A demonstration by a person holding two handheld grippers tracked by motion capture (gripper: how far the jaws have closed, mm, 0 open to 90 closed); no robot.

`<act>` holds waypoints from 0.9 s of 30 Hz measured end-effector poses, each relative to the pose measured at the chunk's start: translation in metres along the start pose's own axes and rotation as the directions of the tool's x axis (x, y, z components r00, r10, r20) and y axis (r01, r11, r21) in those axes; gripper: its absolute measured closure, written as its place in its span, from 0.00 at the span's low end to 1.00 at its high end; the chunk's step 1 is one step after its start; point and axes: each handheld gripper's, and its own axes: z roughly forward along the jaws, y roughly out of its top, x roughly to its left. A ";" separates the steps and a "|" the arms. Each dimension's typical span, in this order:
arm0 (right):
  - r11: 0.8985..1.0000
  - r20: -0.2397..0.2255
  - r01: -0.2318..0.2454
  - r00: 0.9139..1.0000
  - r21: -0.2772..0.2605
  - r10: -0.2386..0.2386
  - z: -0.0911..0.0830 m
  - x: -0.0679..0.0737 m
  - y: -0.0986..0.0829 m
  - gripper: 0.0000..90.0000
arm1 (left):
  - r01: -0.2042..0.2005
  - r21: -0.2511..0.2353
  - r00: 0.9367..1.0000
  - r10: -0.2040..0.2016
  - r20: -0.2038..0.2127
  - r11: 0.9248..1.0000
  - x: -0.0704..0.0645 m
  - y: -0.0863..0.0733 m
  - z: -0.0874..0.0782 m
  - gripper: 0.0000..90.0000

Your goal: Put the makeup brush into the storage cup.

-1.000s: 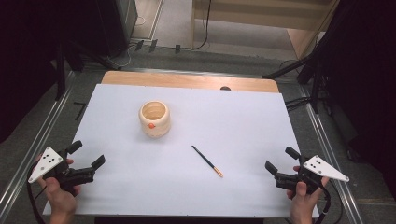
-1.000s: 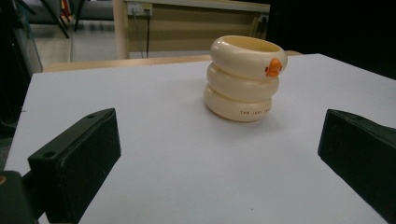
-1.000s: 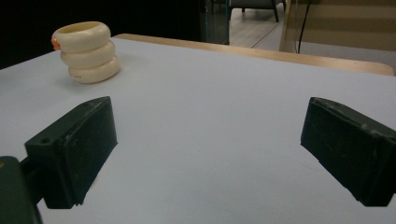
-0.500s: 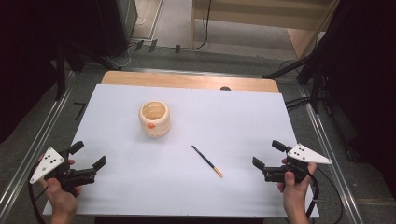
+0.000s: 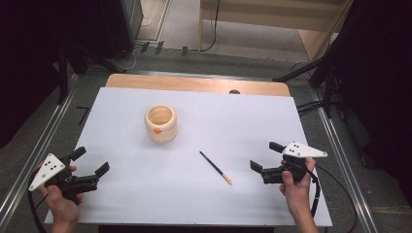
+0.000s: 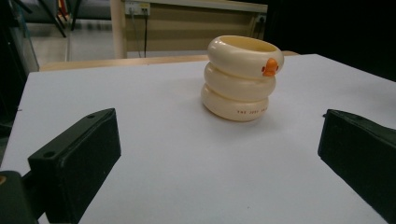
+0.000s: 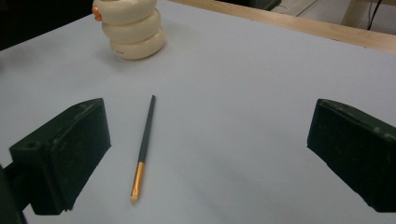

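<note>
One pencil (image 5: 215, 167), one ringed cup (image 5: 160, 123)

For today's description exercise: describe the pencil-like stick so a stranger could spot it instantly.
Start at the white table, with a cream ringed pot near its middle. Toward the person and rightwards lies a thin dark stick, flat and diagonal. Its orange end, nearest the right gripper, sets it apart.

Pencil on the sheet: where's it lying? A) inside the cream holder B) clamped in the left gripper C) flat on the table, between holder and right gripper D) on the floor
C: the pencil lies flat on the white table, apart from the holder and ahead of the open right gripper.
</note>
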 end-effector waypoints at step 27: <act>0.987 -0.008 0.059 0.998 0.151 -0.058 0.042 0.017 0.032 0.00 | 0.002 0.003 1.000 -0.002 -0.005 1.000 0.003 -0.001 0.000 0.00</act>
